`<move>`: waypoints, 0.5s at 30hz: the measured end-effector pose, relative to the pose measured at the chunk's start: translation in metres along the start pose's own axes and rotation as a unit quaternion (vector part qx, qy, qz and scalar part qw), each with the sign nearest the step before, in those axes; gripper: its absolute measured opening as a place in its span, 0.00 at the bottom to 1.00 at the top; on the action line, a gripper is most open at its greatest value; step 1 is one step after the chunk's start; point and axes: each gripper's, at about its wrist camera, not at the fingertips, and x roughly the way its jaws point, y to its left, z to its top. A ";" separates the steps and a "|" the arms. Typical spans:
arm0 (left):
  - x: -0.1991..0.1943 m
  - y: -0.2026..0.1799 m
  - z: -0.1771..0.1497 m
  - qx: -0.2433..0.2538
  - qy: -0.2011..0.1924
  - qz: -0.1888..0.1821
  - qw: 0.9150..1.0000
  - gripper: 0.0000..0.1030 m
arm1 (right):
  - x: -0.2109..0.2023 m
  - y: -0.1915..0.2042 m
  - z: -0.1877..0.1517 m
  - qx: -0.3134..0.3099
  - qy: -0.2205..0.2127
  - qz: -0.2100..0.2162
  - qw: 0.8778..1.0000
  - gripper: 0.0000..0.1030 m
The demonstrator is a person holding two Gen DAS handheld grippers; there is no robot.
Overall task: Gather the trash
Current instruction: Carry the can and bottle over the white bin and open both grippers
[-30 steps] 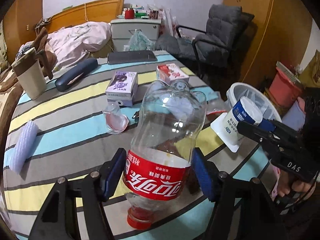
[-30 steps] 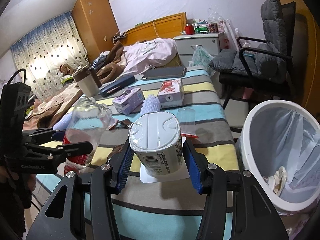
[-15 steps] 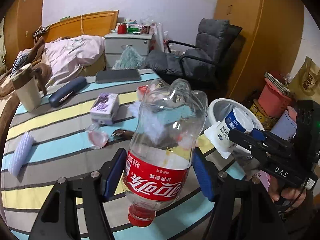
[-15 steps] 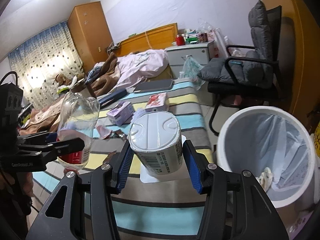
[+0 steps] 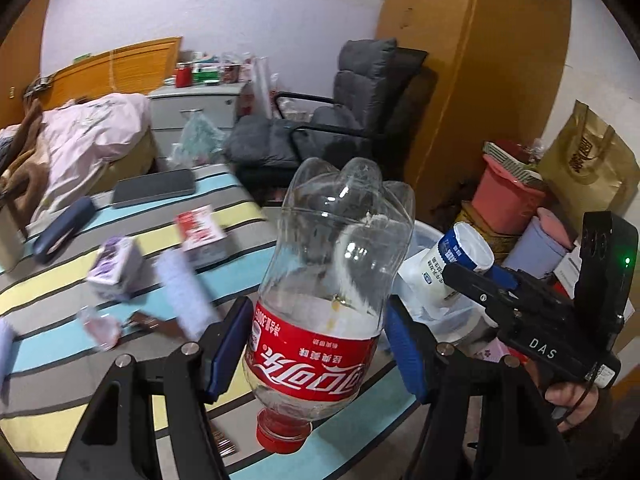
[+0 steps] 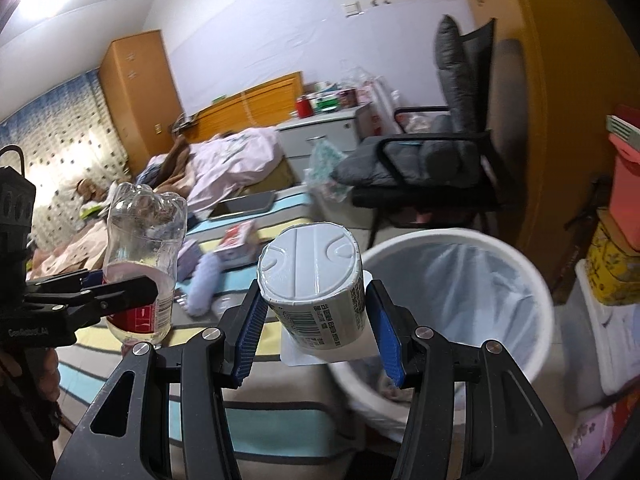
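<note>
My left gripper (image 5: 316, 344) is shut on an empty clear cola bottle (image 5: 332, 280) with a red label, held upside down above the striped table (image 5: 80, 344). My right gripper (image 6: 316, 320) is shut on a white yogurt cup (image 6: 316, 280), held upside down at the table's right edge, beside the white trash bin (image 6: 536, 304). The bottle (image 6: 140, 256) shows at left in the right wrist view. The cup (image 5: 460, 264) shows over the bin in the left wrist view.
On the table lie a purple carton (image 5: 116, 264), a red-white box (image 5: 200, 232), a white foam sleeve (image 5: 184, 296), a plastic wrapper (image 5: 100, 324), a tablet (image 5: 154, 186) and a dark case (image 5: 60, 228). A grey chair (image 6: 440, 160) stands behind the bin. Buckets and bags (image 5: 516, 208) stand at right.
Both grippers have risen and swung right toward the bin with their loads. The bin now fills more of the right wrist view.
</note>
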 end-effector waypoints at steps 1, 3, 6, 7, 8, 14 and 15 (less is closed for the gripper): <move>0.004 -0.005 0.003 0.001 0.000 -0.009 1.000 0.67 | -0.003 -0.006 0.000 0.004 -0.003 -0.007 1.000 0.51; 0.012 -0.016 0.009 -0.003 0.003 -0.030 1.000 0.67 | -0.005 -0.014 0.000 0.010 -0.003 -0.017 1.000 0.51; 0.025 -0.033 0.018 0.000 0.005 -0.049 0.999 0.67 | -0.007 -0.029 -0.001 0.022 0.000 -0.034 0.999 0.51; 0.029 -0.039 0.020 0.004 0.004 -0.053 0.999 0.67 | -0.008 -0.036 -0.002 0.026 0.000 -0.040 0.999 0.51; 0.034 -0.044 0.023 0.006 0.005 -0.058 0.998 0.67 | -0.008 -0.040 -0.002 0.030 0.001 -0.045 0.999 0.51; 0.060 -0.070 0.036 0.011 0.013 -0.080 0.997 0.67 | -0.004 -0.060 -0.002 0.036 0.011 -0.070 0.997 0.51; 0.065 -0.073 0.038 0.011 0.015 -0.081 0.997 0.67 | -0.003 -0.062 -0.002 0.036 0.014 -0.075 0.996 0.51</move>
